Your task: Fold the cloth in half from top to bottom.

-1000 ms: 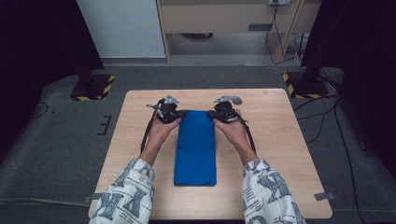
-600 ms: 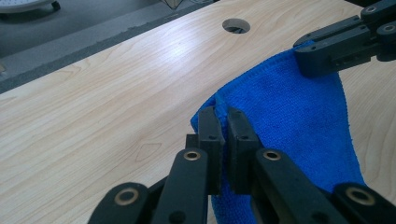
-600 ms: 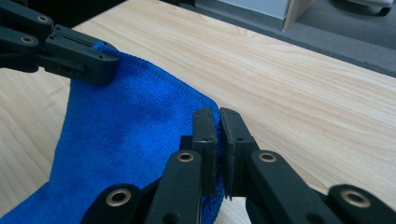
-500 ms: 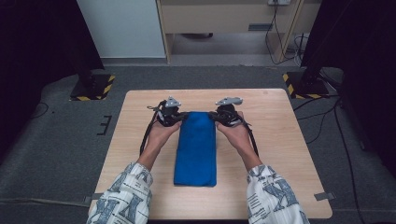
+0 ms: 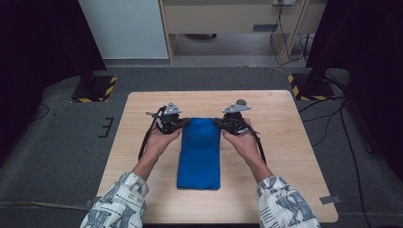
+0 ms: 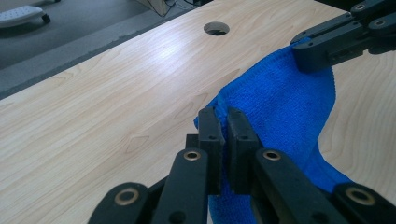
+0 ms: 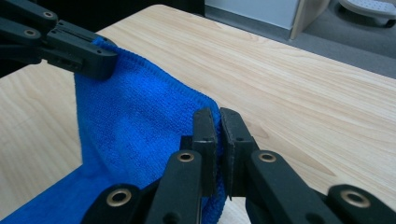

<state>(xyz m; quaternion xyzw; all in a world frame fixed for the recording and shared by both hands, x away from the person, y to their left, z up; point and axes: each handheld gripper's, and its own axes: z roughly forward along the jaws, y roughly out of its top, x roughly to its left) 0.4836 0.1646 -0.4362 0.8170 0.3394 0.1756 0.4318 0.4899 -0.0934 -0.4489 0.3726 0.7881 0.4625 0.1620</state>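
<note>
A blue towel [image 5: 199,152] lies lengthwise down the middle of the wooden table [image 5: 285,142], its far end lifted off the surface. My left gripper [image 5: 186,121] is shut on the far left corner of the towel [image 6: 280,112], with the cloth pinched between its pads [image 6: 223,130]. My right gripper [image 5: 217,121] is shut on the far right corner of the towel [image 7: 135,126], its own pads [image 7: 217,126] clamped on the hem. Each gripper view also shows the other gripper at the opposite corner. The near end of the towel rests on the table.
A round cable hole [image 6: 216,29] sits in the tabletop near its far edge. Black stands with yellow-striped bases [image 5: 92,90] flank the table's far corners on the grey floor. A cabinet [image 5: 228,19] stands behind the table.
Both grippers have drawn toward the person with the towel's far corners, lifting that end. The visible towel is now shorter.
</note>
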